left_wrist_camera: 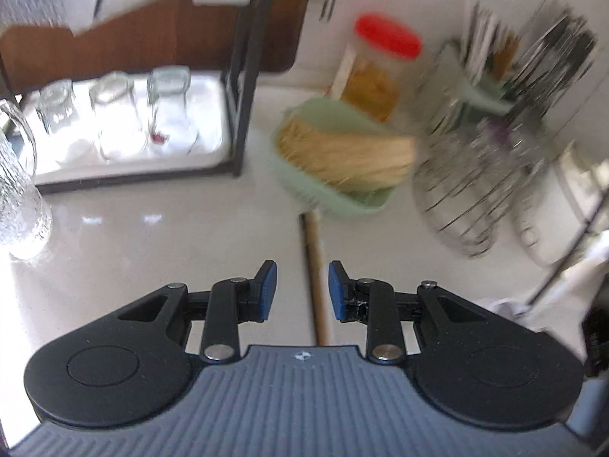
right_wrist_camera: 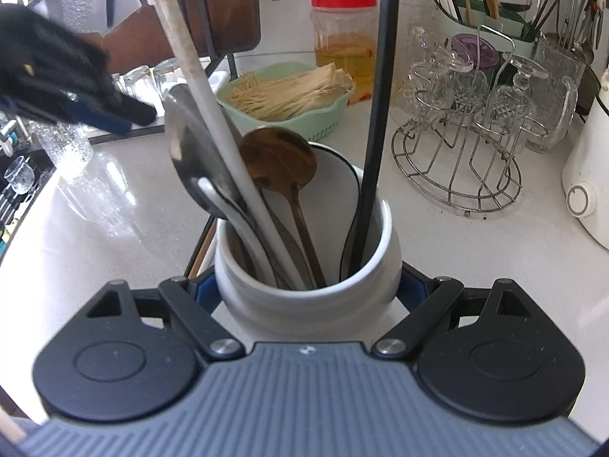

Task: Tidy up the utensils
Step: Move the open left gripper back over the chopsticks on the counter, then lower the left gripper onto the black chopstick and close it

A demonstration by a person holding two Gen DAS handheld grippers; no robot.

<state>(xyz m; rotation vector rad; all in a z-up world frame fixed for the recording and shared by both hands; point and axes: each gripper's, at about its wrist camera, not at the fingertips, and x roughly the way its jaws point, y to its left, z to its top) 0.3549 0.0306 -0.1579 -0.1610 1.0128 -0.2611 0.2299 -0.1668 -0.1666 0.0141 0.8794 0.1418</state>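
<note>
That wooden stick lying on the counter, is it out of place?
Probably. A wooden stick lies loose on the white counter, between the open left gripper fingers, while other utensils stand in the white crock that the right gripper clasps.

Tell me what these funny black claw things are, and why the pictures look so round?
Each one is a hand-held gripper: a person squeezes it like tongs, and a tiny wide-eyed camera on it bends the picture. One picture looks along the left hand-held gripper. Its blue fingers are open, with a wooden stick lying on the white counter between them, not pinched. Ahead sits a green basket, blurry. The other picture looks along the right hand-held gripper, which hugs a white pot full of spoons, including a brown wooden spoon. Nearby stands a red-lidded jar.
</note>
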